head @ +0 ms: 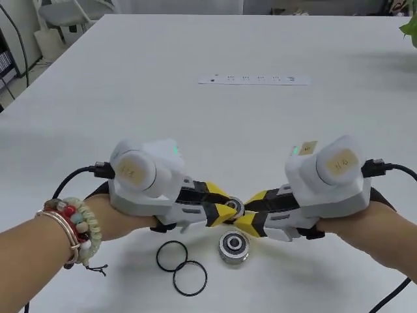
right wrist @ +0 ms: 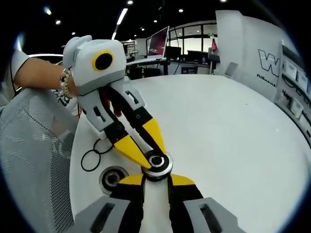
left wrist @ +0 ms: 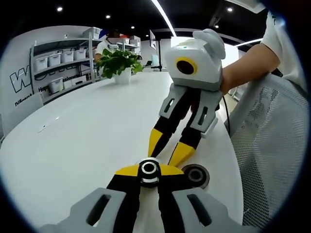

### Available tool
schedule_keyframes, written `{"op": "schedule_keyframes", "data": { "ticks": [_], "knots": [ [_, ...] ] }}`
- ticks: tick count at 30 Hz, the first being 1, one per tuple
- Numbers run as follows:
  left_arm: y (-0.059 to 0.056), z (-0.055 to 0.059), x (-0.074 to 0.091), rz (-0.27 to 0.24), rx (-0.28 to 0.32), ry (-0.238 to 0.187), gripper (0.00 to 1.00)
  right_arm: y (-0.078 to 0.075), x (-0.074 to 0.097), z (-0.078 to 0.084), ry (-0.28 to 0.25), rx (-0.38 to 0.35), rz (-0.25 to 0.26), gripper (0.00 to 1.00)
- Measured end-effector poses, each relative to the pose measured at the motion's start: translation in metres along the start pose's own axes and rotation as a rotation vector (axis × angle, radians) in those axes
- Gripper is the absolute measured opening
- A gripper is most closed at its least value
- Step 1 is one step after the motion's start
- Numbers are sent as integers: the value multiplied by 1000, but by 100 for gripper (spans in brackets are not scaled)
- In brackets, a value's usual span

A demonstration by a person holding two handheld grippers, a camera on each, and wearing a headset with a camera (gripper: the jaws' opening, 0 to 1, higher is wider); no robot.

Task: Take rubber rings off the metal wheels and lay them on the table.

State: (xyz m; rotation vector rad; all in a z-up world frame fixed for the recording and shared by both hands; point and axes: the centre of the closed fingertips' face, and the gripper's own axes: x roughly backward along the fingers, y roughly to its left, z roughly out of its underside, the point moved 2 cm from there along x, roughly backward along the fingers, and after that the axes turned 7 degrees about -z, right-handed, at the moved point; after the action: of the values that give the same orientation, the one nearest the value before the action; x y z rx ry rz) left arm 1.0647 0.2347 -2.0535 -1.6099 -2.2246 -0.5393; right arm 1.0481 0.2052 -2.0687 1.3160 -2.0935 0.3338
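A small metal wheel (head: 233, 208) is held above the white table (head: 195, 130) between both grippers. My left gripper (head: 227, 210) comes in from the left and is shut on it, the wheel (left wrist: 149, 169) sitting between its yellow tips. Opposite it, my right gripper (head: 241, 212) is shut on the same wheel (right wrist: 158, 164). In the left gripper view the right gripper (left wrist: 167, 148) points down at the wheel. A second wheel (head: 233, 246) lies on the table just below. Two black rubber rings (head: 172, 255) (head: 190, 278) lie side by side, touching, to its left.
A white power strip (head: 254, 79) lies flat farther back on the table. A potted plant (left wrist: 116, 60) stands at the table's far end. A mesh chair back (left wrist: 272, 145) is close to the near table edge.
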Motion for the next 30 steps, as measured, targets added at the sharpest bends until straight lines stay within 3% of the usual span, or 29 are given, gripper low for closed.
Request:
{"op": "schedule_keyframes", "data": {
  "ticks": [4, 6, 10, 13, 19, 21, 23, 24, 30],
  "knots": [
    [0, 0, 0, -3, 5, -1, 8, 1, 2, 3, 20, 15, -2, 8],
    [0, 0, 0, -4, 5, 0, 8, 1, 3, 3, 19, -14, -2, 7],
    [0, 0, 0, -5, 5, 0, 8, 2, 3, 3, 18, -4, 7, 9],
    [-1, 0, 0, -5, 4, 0, 8, 5, 2, -1, -11, -39, -14, 19],
    [-1, 0, 0, -3, 3, 0, 8, -2, 1, -5, -32, -30, 28, 26],
    [-1, 0, 0, -3, 3, -1, 8, -1, -1, -5, -34, -36, 23, 25],
    [-1, 0, 0, -3, 4, -1, 8, -1, -3, 1, 3, -8, 31, 23],
    [-1, 0, 0, -3, 4, -1, 8, 0, -4, -2, -15, -9, 23, 22],
    [-1, 0, 0, -4, 6, -3, 8, -1, -2, -1, -11, -3, 14, 19]
  ]
}}
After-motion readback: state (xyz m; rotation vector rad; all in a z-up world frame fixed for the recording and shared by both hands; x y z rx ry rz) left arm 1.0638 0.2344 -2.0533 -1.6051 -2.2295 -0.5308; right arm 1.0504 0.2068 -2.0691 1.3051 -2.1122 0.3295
